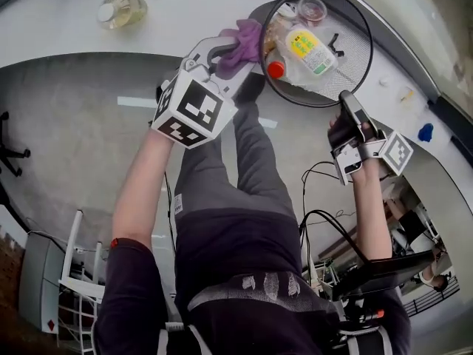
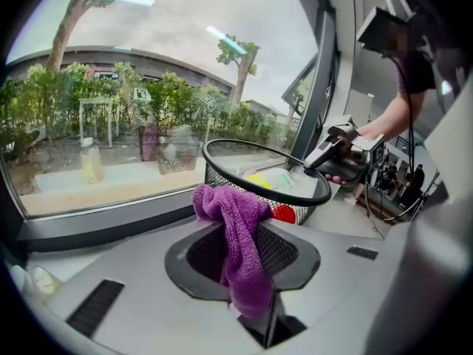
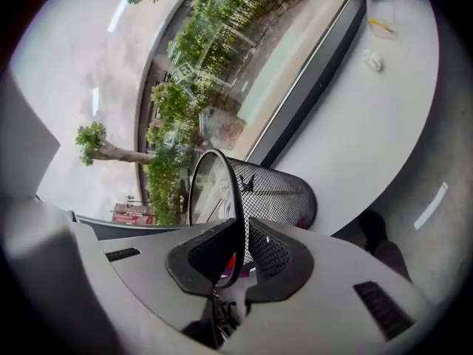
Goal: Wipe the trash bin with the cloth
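A black mesh trash bin (image 1: pixel 358 50) sits at the top of the head view with its mouth toward me; in it lie a yellow-labelled bottle with a red cap (image 1: pixel 307 50) and a clear cup (image 1: pixel 312 9). My left gripper (image 1: pixel 225 56) is shut on a purple cloth (image 1: pixel 242 44), which hangs bunched against the outside of the bin's left rim. In the left gripper view the cloth (image 2: pixel 240 242) drapes over the jaws in front of the bin (image 2: pixel 236 177). My right gripper (image 1: pixel 346 99) is at the bin's near right rim; that thin rim (image 3: pixel 238 220) runs between its narrowly set jaws.
A jar of yellowish liquid (image 1: pixel 122 9) stands on the white curved counter (image 1: pixel 59 28) at the upper left. Small bits (image 1: pixel 406 93) and a blue object (image 1: pixel 425 132) lie on the counter to the right. My legs, cables and a white rack (image 1: pixel 77 272) are below.
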### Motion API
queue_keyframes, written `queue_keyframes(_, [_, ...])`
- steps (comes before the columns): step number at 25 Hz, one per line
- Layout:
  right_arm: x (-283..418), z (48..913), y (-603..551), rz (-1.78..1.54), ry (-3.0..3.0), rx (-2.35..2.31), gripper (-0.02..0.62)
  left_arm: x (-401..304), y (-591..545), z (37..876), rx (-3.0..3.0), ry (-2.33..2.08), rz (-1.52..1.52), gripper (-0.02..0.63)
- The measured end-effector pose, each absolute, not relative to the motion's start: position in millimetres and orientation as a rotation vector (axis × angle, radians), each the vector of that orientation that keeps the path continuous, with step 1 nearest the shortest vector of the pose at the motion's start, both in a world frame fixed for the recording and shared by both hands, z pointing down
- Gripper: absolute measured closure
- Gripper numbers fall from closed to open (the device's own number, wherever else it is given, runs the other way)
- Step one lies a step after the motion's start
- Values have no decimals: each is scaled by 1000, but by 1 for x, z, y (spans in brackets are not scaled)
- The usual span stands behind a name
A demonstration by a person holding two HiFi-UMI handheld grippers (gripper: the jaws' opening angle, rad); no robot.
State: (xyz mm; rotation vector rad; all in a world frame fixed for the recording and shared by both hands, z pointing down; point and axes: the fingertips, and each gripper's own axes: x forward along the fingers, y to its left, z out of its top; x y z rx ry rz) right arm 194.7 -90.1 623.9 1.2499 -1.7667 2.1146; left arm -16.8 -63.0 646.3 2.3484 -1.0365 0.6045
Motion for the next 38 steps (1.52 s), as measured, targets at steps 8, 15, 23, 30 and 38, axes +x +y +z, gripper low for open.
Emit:
queue_keyframes(8, [197, 579, -130, 1270, -2032, 1232, 463, -94, -61, 632, 2355, -1148, 643, 518])
queue_keyframes(15, [164, 600, -181, 778, -1993, 800, 465, -99, -125, 596, 2431, -1257, 742, 518])
queue_keyframes(23, [167, 611, -161, 1473, -1845, 1132, 540, -96, -102, 621, 2423, -1114, 839, 518])
queue_keyframes(30, [167, 612, -101, 1805, -1778, 1180, 528, -52, -42, 619, 2418, -934, 760, 518])
queue_keyframes(38, [186, 611, -71, 1737, -1728, 1223, 478, -14, -8, 616, 2411, -839, 729, 518])
